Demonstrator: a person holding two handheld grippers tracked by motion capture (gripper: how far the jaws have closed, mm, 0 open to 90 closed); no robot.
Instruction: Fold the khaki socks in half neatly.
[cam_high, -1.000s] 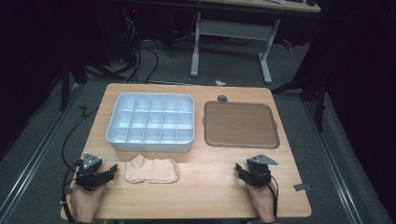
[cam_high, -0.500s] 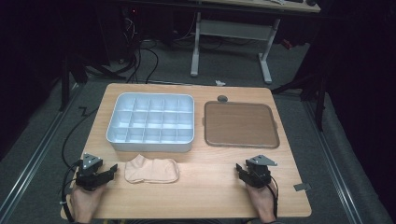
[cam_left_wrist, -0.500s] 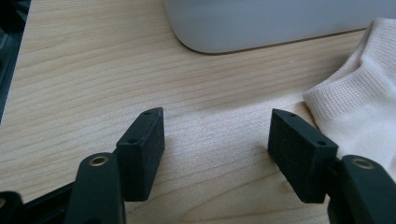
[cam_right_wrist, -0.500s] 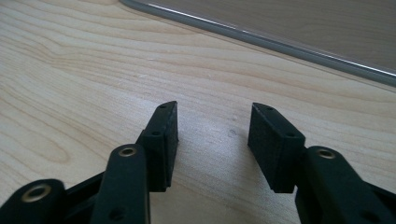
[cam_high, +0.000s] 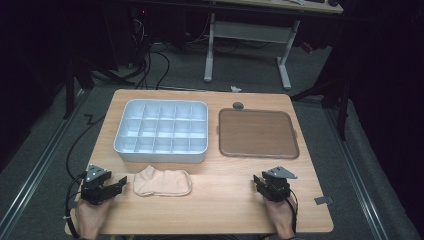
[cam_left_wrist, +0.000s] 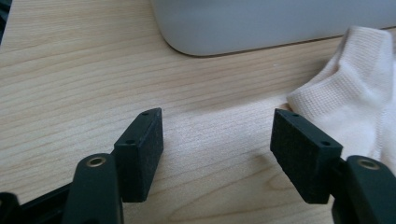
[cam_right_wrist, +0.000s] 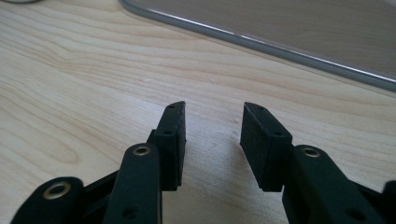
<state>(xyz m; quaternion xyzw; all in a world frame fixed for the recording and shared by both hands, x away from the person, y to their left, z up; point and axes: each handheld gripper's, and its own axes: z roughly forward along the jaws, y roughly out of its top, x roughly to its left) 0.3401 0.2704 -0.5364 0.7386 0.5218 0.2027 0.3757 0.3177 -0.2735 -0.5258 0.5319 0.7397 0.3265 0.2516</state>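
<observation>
Gaping wide, left tongs (cam_left_wrist: 217, 140) nearly touch the sock (cam_left_wrist: 350, 98) (right tongs (cam_right_wrist: 212, 140) narrower, empty).

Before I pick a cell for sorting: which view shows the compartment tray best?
The high view: the white compartment tray shows whole, every cell visible and apparently empty. The left gripper view catches just its rounded outer wall beside the sock. The right gripper view faces the brown tray instead.
</observation>
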